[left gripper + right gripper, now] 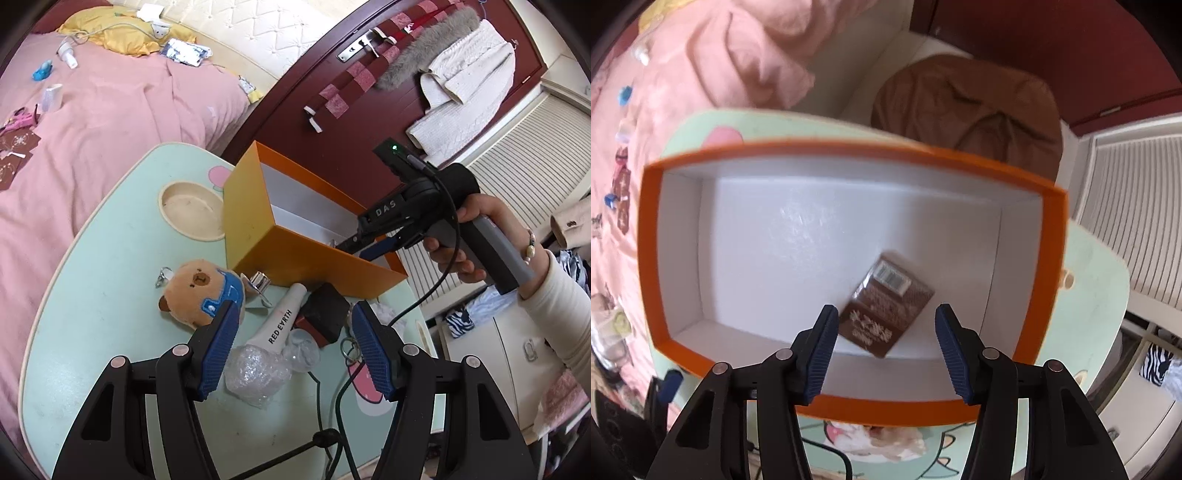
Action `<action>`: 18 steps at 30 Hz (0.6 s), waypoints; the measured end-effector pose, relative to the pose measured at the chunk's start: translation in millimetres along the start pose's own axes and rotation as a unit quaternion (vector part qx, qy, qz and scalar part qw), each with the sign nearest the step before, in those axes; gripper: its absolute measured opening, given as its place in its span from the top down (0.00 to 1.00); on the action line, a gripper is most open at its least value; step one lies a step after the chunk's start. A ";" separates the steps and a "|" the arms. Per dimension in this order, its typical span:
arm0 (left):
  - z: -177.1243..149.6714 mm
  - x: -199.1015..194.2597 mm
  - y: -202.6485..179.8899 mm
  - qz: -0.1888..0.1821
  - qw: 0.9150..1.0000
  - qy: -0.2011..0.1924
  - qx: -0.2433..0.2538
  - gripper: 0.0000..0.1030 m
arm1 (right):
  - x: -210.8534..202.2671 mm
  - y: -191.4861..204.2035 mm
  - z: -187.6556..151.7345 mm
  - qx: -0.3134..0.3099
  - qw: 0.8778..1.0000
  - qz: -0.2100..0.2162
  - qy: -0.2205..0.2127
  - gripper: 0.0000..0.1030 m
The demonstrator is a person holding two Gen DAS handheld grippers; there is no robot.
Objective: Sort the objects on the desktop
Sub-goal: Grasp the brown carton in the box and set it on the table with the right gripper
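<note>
Green table (pixel 92 314), orange box (pixel 849 406), brown packet (pixel 886 314) inside, beneath unclenched right gripper (pixel 886 350)

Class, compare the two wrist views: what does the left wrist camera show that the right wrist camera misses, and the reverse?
Left wrist only: the bear plush, the RED EARTH tube and the dark block beside the orange box, with the right gripper over its rim.
Right wrist only: a brown packet on the box's white floor.
Both: the box and the green table.
</note>
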State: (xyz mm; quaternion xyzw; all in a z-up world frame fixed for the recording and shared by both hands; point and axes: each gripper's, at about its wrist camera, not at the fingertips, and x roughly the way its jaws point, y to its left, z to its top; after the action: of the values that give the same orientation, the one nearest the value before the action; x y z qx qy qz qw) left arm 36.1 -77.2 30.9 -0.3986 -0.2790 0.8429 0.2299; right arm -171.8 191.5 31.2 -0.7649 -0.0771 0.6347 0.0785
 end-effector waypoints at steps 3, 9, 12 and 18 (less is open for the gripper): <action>-0.7 1.5 -0.9 0.001 1.000 0.004 0.003 0.37 | 4.0 1.7 0.5 -0.002 1.000 0.001 0.003 0.35; -1.3 1.5 -0.7 0.008 1.000 0.006 0.007 0.37 | 31.9 10.5 -0.4 -0.027 0.994 0.080 0.072 0.33; -1.0 2.4 0.3 0.010 1.000 0.007 0.007 0.37 | 30.9 21.1 -5.3 -0.067 0.994 0.052 0.065 0.48; -2.8 4.7 -4.6 0.019 1.000 0.010 0.021 0.37 | 15.0 24.0 -10.2 -0.103 0.994 0.011 0.019 0.98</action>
State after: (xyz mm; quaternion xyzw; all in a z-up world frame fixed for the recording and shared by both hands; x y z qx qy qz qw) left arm 36.4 -70.1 29.8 -0.4071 -0.2511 0.8489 0.2250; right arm -158.6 171.2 13.5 -0.7816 -0.1318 0.6096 -0.0059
